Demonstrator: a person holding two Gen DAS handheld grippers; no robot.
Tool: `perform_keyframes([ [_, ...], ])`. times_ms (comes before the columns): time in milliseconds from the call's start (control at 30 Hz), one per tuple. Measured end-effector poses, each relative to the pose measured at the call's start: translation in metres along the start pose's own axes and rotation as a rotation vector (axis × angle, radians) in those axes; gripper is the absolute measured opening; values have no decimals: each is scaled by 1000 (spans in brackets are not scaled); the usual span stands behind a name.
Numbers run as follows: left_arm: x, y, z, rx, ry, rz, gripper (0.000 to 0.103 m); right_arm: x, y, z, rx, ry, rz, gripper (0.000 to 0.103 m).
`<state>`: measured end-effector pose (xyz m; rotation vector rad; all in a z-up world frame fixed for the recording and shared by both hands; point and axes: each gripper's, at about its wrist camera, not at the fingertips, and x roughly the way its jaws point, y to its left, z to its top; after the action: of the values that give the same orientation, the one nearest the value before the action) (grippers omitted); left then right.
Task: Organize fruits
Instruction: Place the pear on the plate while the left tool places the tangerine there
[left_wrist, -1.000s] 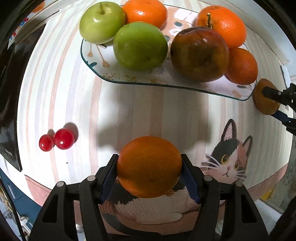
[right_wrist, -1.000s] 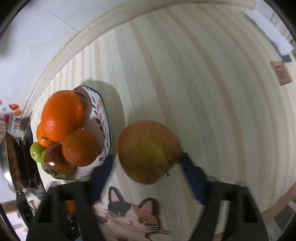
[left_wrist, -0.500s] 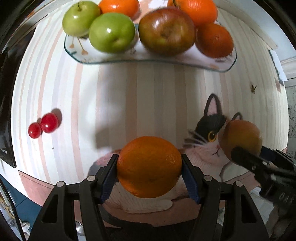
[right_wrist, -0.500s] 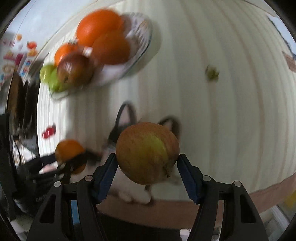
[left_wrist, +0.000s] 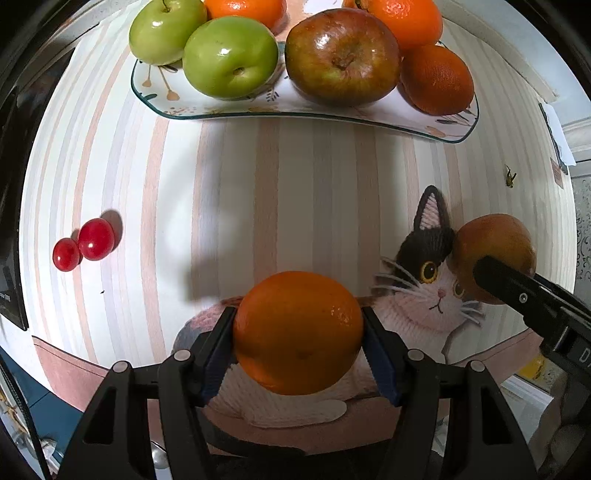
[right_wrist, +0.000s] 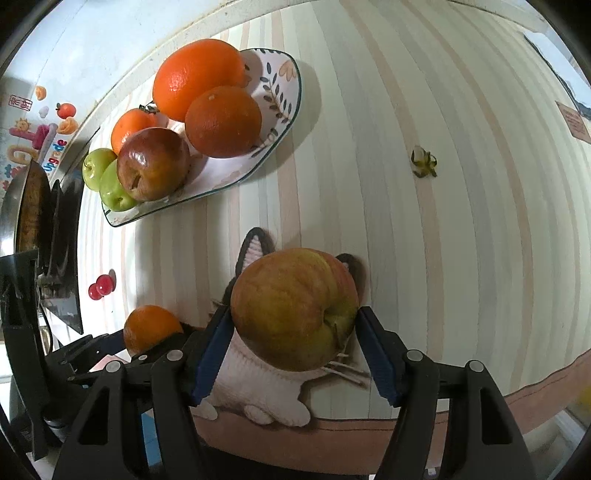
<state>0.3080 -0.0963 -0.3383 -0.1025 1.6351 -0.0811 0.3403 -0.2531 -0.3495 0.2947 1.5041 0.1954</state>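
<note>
Not much I can actually read from here. In the right wrist view, far left edge of the frame, the wall stickers (right_wrist: 35, 136) have colourful letters, and one slanted bit looks like "grade" (right_wrist: 55, 155), though I'm not sure of it. Above that there's a small red seal-style stamp (right_wrist: 20, 102) with characters too small to make out. In the left wrist view, lower right, the right gripper's (left_wrist: 491, 273) black body shows a white "D" (left_wrist: 584, 355), cut off by the frame edge.
</note>
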Motion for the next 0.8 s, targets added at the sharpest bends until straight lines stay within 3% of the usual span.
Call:
perform_keyframes([
  [133, 5, 8, -1, -2, 2, -2, 63, 2, 6, 2, -41, 14, -23, 72],
  [667, 8, 3, 2, -5, 4, 3, 63, -1, -29, 43, 135, -48, 102, 72],
  [800, 7, 2, 5, -6, 2, 4, 63, -3, -25, 49, 97, -81, 73, 71],
])
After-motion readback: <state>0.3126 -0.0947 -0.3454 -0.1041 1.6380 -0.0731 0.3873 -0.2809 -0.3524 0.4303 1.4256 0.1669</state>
